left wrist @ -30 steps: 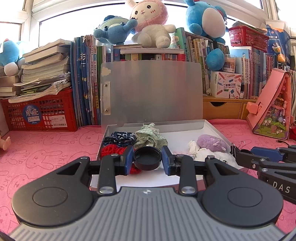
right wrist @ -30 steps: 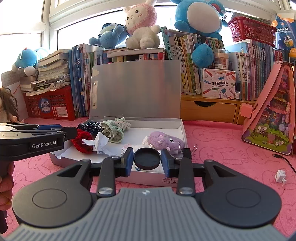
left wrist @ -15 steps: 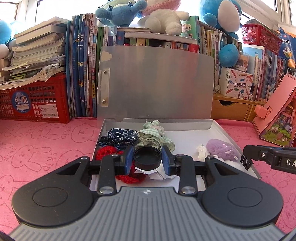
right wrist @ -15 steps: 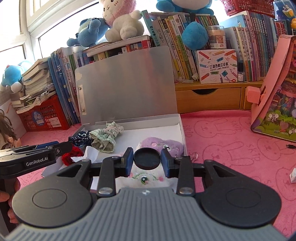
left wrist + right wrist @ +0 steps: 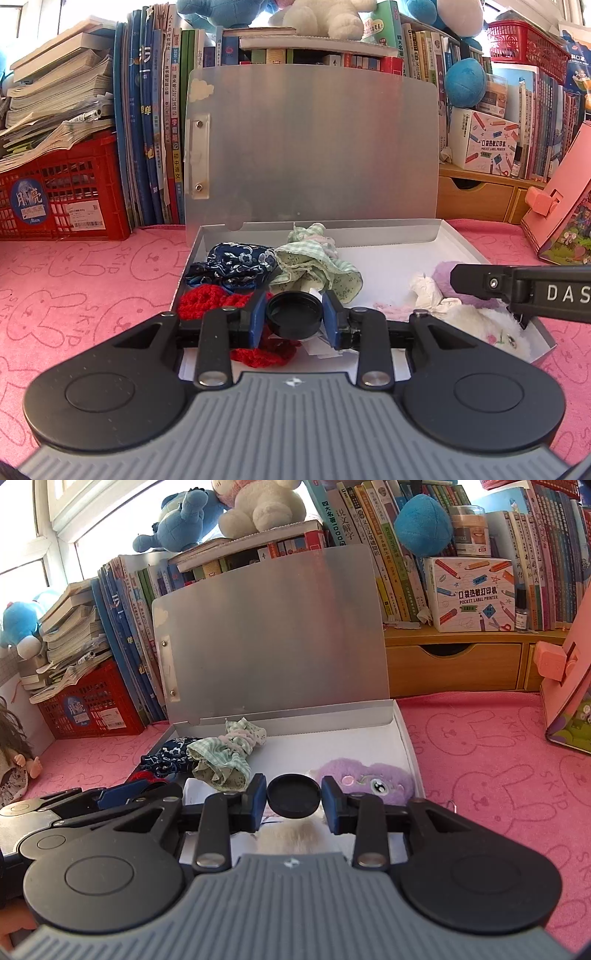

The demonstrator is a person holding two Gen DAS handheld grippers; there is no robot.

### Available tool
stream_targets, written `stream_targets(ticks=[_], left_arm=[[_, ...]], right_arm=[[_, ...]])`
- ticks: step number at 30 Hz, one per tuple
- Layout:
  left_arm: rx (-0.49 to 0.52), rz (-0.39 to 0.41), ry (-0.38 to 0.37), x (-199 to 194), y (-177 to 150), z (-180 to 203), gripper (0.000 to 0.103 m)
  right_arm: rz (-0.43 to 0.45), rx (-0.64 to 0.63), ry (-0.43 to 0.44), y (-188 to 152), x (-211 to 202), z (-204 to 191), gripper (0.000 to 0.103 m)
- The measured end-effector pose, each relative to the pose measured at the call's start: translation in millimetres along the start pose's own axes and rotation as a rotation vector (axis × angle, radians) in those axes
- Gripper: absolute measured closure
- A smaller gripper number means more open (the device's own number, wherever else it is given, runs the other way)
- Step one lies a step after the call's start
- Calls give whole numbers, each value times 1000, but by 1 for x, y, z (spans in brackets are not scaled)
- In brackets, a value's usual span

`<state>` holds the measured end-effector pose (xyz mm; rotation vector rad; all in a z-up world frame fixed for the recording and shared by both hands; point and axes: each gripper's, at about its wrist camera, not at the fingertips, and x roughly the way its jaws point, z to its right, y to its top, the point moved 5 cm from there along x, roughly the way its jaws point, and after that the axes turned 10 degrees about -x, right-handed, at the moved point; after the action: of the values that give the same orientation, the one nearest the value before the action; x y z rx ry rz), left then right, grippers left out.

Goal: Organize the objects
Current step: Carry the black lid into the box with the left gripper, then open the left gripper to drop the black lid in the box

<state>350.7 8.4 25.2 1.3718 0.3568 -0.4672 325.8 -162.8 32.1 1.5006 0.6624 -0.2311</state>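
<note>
An open white box [image 5: 458, 240] with its grey lid [image 5: 314, 147] standing upright lies on the pink mat. Inside are a blue patterned cloth [image 5: 236, 264], a green checked cloth [image 5: 314, 266], a red knitted piece [image 5: 207, 304], crumpled white paper [image 5: 428, 291], a purple plush [image 5: 443, 271] and a white plush [image 5: 480, 325]. My left gripper [image 5: 294, 320] hangs over the box's front left, shut on a black round cap [image 5: 294, 314]. My right gripper [image 5: 293, 800] is over the front right by the purple plush [image 5: 369, 779], shut on a second black round cap [image 5: 293, 795].
Behind the box stand books, a red crate [image 5: 62, 199] with stacked papers, plush toys and a wooden drawer shelf [image 5: 454, 668]. A pink toy house [image 5: 561, 221] leans at the right. A doll [image 5: 14, 760] sits at the mat's left edge.
Both grippers have come forward and a little lower, from the box's front edge to over its contents. The box and lid now fill more of each view. Both caps stay held.
</note>
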Motion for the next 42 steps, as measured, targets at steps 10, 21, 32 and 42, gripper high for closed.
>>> stream_targets(ticks=[10, 21, 32, 42], left_arm=[[20, 10, -7, 14, -2, 1, 65], [22, 10, -19, 27, -7, 2, 65], [19, -4, -20, 34, -8, 3, 65], [-8, 5, -39, 24, -4, 2, 63]], right_arm=[[-20, -48, -9, -3, 18, -11, 64], [-38, -57, -19, -8, 34, -9, 64], [-37, -69, -16, -11, 41, -10, 64], [-29, -60, -24, -8, 33, -8, 47]])
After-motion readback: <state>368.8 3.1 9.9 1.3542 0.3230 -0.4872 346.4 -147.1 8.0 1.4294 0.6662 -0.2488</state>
